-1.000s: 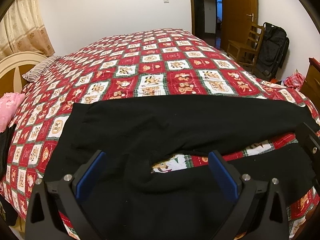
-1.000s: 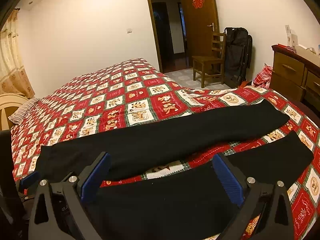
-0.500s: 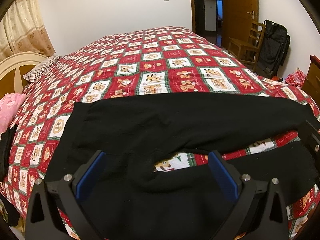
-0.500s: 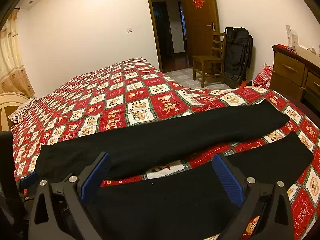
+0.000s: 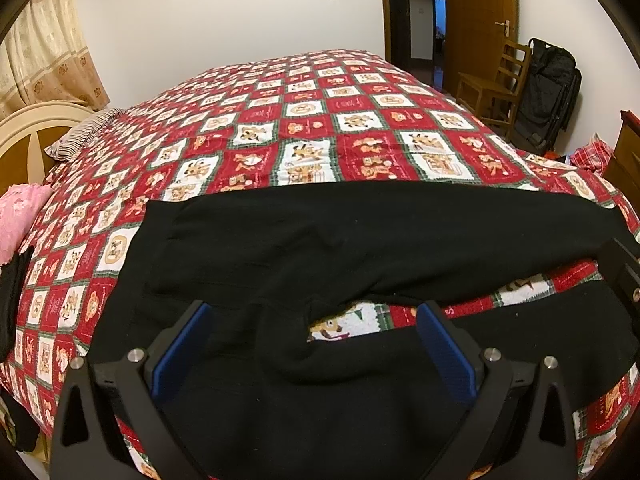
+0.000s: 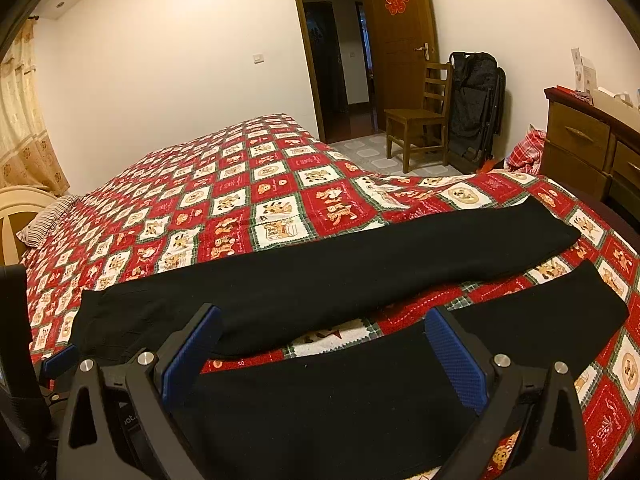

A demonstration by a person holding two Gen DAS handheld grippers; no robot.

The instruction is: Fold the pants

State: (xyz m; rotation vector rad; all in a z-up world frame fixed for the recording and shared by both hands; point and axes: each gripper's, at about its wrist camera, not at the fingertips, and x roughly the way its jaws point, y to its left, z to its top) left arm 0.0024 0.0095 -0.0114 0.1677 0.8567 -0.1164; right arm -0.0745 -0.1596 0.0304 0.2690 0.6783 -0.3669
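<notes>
Black pants (image 5: 320, 248) lie spread flat on the red patterned bedspread (image 5: 312, 120), waist to the left, both legs running right with a gap of quilt between them. My left gripper (image 5: 314, 320) is open and empty, hovering over the crotch and near leg. In the right wrist view the pants (image 6: 320, 280) show full length, the far leg ending at the right. My right gripper (image 6: 324, 324) is open and empty above the near leg (image 6: 340, 396). The left gripper's blue finger (image 6: 60, 358) shows at the left edge there.
A striped pillow (image 5: 84, 138) and cream headboard (image 5: 28, 132) are at the bed's left; pink cloth (image 5: 18, 216) lies at the left edge. A wooden chair (image 6: 420, 116), black bag (image 6: 478, 96), dresser (image 6: 592, 144) and open doorway (image 6: 332, 52) stand to the right.
The left gripper has lifted and pulled back slightly, so the pants sit lower in its view. The right gripper and the pants have barely moved.
</notes>
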